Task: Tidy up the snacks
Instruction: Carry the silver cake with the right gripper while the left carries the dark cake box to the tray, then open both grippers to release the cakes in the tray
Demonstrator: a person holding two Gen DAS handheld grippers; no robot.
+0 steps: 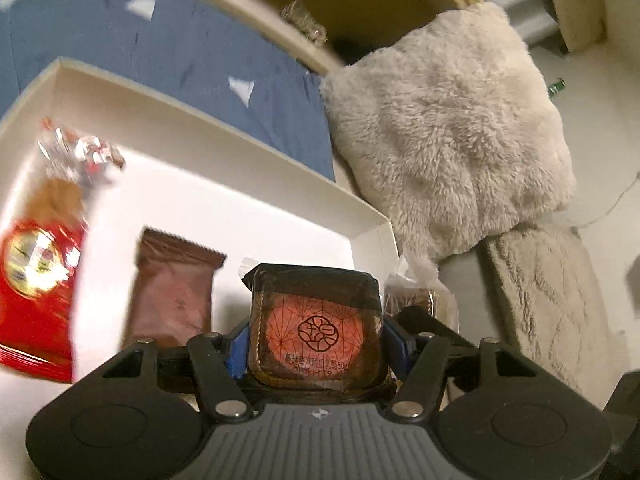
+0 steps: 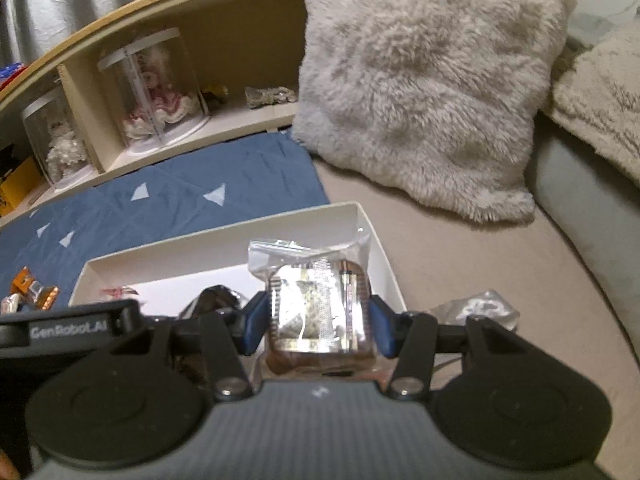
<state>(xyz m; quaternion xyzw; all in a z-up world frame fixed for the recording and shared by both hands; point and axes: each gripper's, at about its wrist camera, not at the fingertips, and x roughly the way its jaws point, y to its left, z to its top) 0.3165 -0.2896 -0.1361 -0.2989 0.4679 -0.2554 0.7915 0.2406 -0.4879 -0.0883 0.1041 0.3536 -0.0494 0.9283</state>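
Note:
My left gripper (image 1: 316, 338) is shut on a dark-wrapped cake with an orange label (image 1: 318, 320), held over the near right part of a white box (image 1: 224, 184). In the box lie a brown snack packet (image 1: 172, 294), a red packet (image 1: 36, 292) and foil-wrapped candies (image 1: 80, 156). A clear-wrapped brown cake (image 1: 416, 292) shows just right of the held one. My right gripper (image 2: 318, 320) is shut on that clear-wrapped cake (image 2: 316, 304), above the white box's (image 2: 376, 248) right end. The left gripper's body (image 2: 72, 332) sits at the left of the right wrist view.
A fluffy beige cushion (image 2: 424, 80) stands behind the box on the beige surface, a knitted throw (image 1: 548, 308) beside it. A blue mat (image 2: 180, 196) lies left, with orange-wrapped sweets (image 2: 32, 292). A silver wrapper (image 2: 476, 308) lies right of the box. A wooden shelf (image 2: 160, 92) holds display jars.

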